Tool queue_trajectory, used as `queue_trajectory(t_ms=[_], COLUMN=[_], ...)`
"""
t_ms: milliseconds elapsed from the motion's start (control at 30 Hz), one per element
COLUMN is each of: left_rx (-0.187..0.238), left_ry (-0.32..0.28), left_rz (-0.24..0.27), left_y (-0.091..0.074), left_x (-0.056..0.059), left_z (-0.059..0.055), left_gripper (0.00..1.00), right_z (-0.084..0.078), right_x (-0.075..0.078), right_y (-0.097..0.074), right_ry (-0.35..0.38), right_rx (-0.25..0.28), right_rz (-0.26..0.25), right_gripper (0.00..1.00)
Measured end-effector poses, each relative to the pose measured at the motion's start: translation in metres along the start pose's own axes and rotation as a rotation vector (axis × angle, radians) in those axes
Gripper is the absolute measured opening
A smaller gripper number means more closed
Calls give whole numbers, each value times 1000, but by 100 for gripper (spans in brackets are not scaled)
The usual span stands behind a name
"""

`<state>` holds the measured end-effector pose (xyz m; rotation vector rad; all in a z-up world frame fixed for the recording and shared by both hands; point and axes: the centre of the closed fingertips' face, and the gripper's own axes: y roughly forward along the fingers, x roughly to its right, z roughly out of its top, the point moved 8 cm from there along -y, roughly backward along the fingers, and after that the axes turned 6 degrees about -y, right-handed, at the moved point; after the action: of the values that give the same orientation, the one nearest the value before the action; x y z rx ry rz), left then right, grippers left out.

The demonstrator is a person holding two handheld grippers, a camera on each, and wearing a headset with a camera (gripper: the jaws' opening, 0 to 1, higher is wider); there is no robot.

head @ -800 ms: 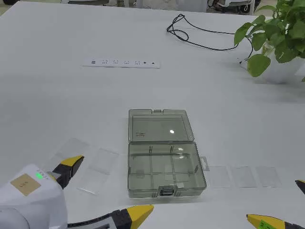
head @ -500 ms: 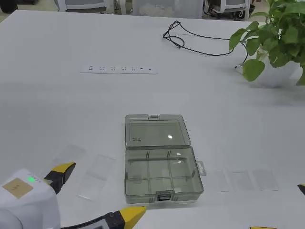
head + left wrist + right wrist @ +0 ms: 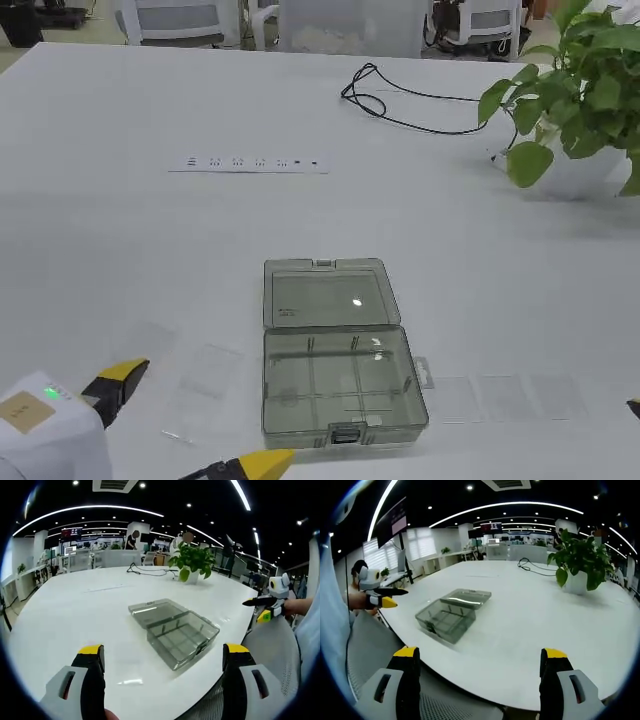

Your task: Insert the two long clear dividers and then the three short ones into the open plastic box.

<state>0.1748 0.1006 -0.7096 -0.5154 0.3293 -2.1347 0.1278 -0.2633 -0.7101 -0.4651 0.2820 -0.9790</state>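
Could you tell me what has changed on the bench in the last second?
Mostly the head camera tipped up, so everything sits lower in the picture. The left gripper seems to have eased slightly away from the open box, jaws open and empty. Nothing was grasped or released. The box, long dividers and short dividers lie where they were.

- box (image 3: 340,395): smoky translucent plastic, glossy, a bright glint on its lid;
- dividers (image 3: 205,385): thin clear plastic sheets, smooth, faintly shiny;
- worktop (image 3: 150,250): white, smooth, matt;
- power strip (image 3: 250,162): white plastic, smooth;
- cable (image 3: 344,93): black, rubbery-looking sheath
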Motion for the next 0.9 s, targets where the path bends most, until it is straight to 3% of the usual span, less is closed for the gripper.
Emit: queue_trajectory(t_ms=[233, 900], left_rx=[-2, -13], left_ry=[-1, -10], left_rz=[4, 27], left_y=[-1, -7], left_x=[-3, -11], left_z=[-1, -9], left_gripper=[100, 100], right_z=[0, 1], right_x=[-5, 2], right_y=[6, 2], right_ry=[-16, -17], right_rx=[-14, 9], right_rz=[23, -20], right_gripper=[100, 100])
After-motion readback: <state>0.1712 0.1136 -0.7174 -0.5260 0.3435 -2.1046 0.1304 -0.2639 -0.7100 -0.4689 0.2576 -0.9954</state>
